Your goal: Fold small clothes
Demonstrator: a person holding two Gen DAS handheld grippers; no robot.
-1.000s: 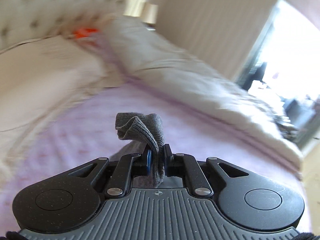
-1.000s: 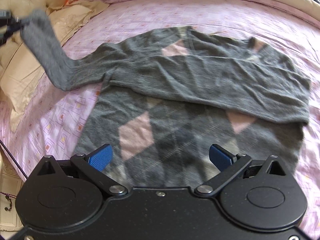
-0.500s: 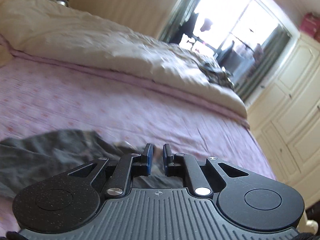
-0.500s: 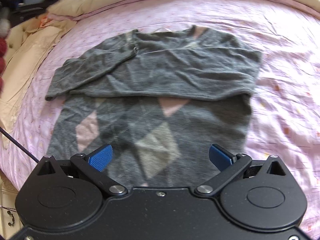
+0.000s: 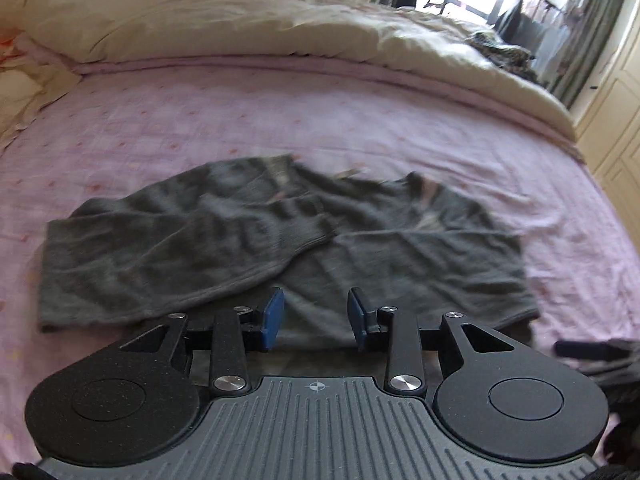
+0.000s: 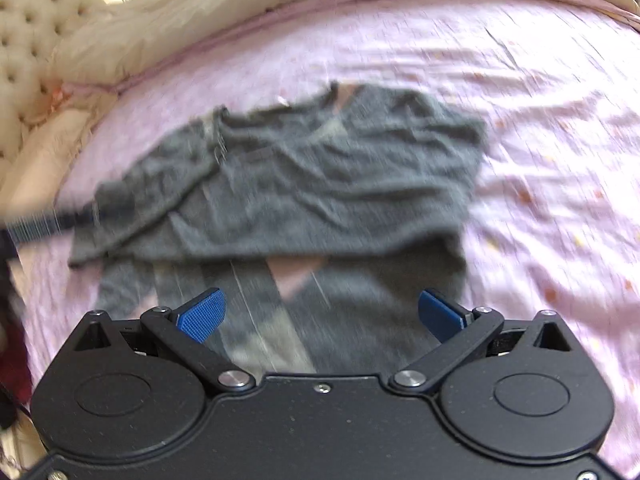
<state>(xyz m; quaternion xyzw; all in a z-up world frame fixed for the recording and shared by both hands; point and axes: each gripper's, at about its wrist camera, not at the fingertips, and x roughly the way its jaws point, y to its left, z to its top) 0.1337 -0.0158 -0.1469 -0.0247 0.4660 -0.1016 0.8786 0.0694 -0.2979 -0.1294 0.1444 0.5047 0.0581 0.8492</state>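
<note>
The grey sweater [image 6: 280,184] lies flat mid-bed [image 6: 540,128], sleeves crossed over its chest to narrow it. Left gripper [image 5: 316,318], jaws part-open and empty, hovers at its 6 o'clock; right gripper [image 6: 320,312] gapes over the hem, likely readying the next fold.
</note>
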